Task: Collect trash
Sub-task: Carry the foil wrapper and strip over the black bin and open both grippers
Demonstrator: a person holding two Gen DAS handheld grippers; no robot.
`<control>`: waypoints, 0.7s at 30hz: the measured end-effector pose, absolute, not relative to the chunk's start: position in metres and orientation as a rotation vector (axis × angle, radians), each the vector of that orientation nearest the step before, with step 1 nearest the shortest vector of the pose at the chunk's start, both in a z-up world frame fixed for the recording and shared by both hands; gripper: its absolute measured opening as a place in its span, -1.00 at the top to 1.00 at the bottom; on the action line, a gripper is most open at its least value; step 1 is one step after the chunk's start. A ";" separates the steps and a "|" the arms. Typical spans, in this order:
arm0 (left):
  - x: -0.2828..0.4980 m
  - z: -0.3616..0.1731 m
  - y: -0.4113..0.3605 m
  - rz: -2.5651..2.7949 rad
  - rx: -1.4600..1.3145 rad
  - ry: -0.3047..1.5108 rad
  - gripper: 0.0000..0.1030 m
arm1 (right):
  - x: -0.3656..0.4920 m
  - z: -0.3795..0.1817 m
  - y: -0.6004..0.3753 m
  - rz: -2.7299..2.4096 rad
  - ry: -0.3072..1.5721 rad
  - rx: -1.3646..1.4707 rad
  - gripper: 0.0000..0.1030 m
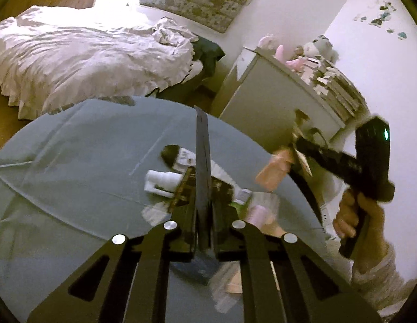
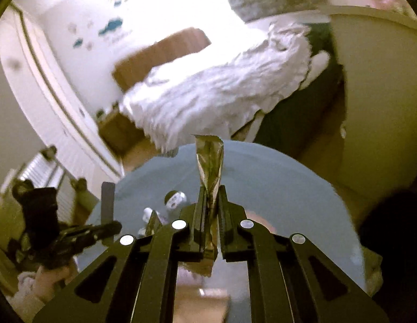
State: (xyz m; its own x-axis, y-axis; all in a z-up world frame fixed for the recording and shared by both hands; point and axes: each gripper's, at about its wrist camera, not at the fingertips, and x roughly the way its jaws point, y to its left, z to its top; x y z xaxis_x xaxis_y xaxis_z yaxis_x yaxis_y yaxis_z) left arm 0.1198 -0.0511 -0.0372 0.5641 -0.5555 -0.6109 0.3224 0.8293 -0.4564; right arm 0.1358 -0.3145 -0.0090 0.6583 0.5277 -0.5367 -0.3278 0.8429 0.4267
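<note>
My left gripper [image 1: 205, 185] is shut on a thin, flat, dark grey piece of trash [image 1: 201, 134] that stands edge-on between its fingers. Below it, on the round table with a grey-blue cloth [image 1: 73, 161], lie a small white bottle [image 1: 160, 183], a black-capped white tube [image 1: 178, 156], a dark wrapper [image 1: 185, 188] and blurred pink pieces [image 1: 262, 212]. My right gripper [image 2: 211, 191] is shut on a crinkled silvery-gold wrapper [image 2: 209, 158], lifted above the table [image 2: 275, 188]. In the left wrist view the right gripper [image 1: 297, 145] hangs at the table's right edge.
A bed with a rumpled white quilt [image 1: 73, 59] stands beyond the table. A white cabinet [image 1: 262, 99] with books and plush toys is at the right. A hand [image 1: 348, 215] holds the right gripper. A radiator [image 2: 41, 172] is far left in the right wrist view.
</note>
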 end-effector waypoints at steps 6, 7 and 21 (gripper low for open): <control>0.121 -0.020 -0.105 -0.626 -0.271 0.803 0.82 | 0.072 -0.021 -0.401 0.333 0.558 0.421 0.83; 0.122 -0.017 -0.117 -0.644 -0.263 0.800 0.82 | 0.063 -0.024 -0.417 0.295 0.533 0.440 0.83; 0.136 -0.003 -0.297 -0.945 -0.162 0.779 0.82 | 0.013 -0.070 -0.551 0.004 0.400 0.648 0.83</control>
State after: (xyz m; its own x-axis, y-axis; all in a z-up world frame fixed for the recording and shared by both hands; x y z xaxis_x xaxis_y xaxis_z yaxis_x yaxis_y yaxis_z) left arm 0.1361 -0.2974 -0.0025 0.3408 -0.7778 -0.5280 0.6669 0.5959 -0.4474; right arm 0.0133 -0.5508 -0.0701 0.9239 0.1268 -0.3610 0.1201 0.7998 0.5882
